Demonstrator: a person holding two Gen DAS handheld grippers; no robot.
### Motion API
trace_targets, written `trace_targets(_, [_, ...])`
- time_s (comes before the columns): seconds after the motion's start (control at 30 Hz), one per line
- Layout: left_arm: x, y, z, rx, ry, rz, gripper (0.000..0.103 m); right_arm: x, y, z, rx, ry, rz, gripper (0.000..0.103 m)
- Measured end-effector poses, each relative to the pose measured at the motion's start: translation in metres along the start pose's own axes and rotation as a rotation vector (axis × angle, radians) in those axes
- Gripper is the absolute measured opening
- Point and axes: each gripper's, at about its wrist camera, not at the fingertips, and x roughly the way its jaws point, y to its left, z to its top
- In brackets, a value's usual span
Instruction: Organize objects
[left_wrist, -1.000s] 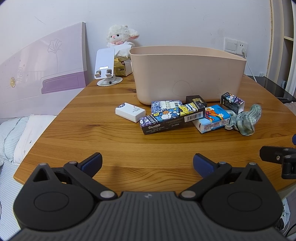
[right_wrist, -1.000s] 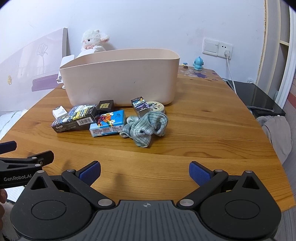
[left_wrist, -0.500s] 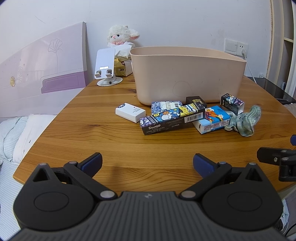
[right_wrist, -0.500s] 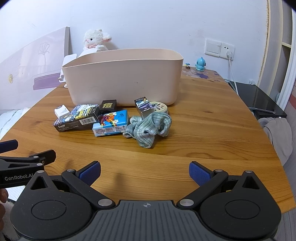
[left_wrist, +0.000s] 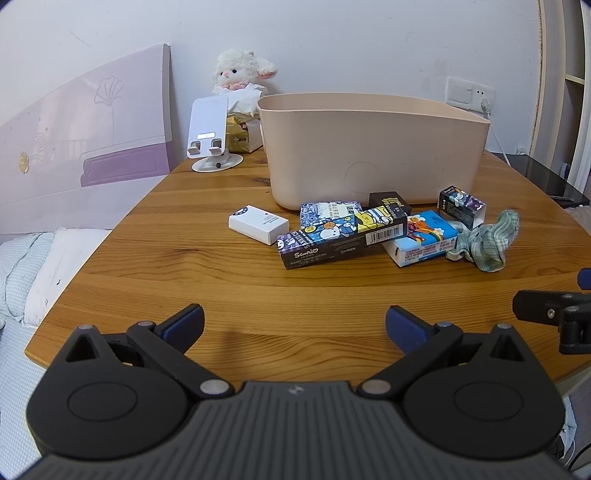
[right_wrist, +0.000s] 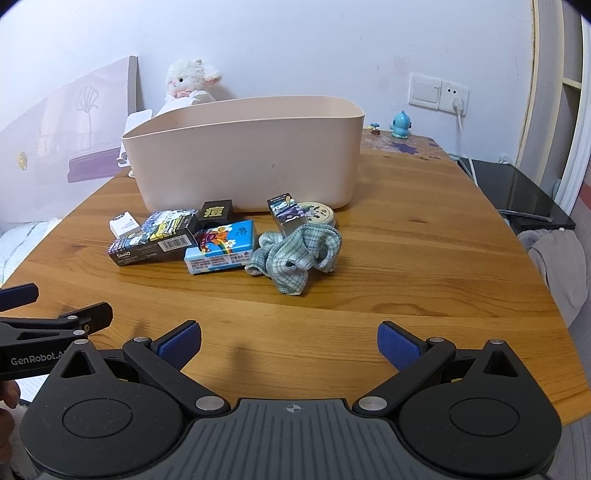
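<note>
Both my claws, left (left_wrist: 294, 323) and right (right_wrist: 289, 341), hung spread apart and empty at the bottom of the frame. The clutter sat mid-frame just before the bin (right_wrist: 243, 155): cardboard boxes, which I judged light and stiff, best pinched across their short sides, like the long box (left_wrist: 341, 238); and the cloth (right_wrist: 295, 254), soft and limp, best taken by a raised fold. The wooden tabletop (right_wrist: 406, 258) looked smooth, so boxes might slide. A plush lamb (left_wrist: 240, 72) sat upper left against the white wall.
</note>
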Motion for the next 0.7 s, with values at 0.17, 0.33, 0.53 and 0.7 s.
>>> trace_targets(0.17, [0.001,-0.004,-0.001,0.007,-0.003,-0.001,0.103,-0.001,0.000,0.001,-0.010,-0.006,-0.001,0.103])
trace_targets(0.33, [0.001,-0.005,-0.001,0.004,-0.010,0.004,0.103,-0.001,0.000,0.002,-0.018,-0.006,0.004,0.103])
trace_targets(0.53, [-0.003,-0.005,0.001,0.024,-0.038,0.011,0.103,-0.002,-0.001,0.005,-0.018,-0.018,0.024,0.103])
trace_targets(0.7, [-0.001,-0.001,0.010,0.029,-0.038,-0.001,0.103,-0.002,-0.005,0.013,-0.031,-0.046,0.014,0.103])
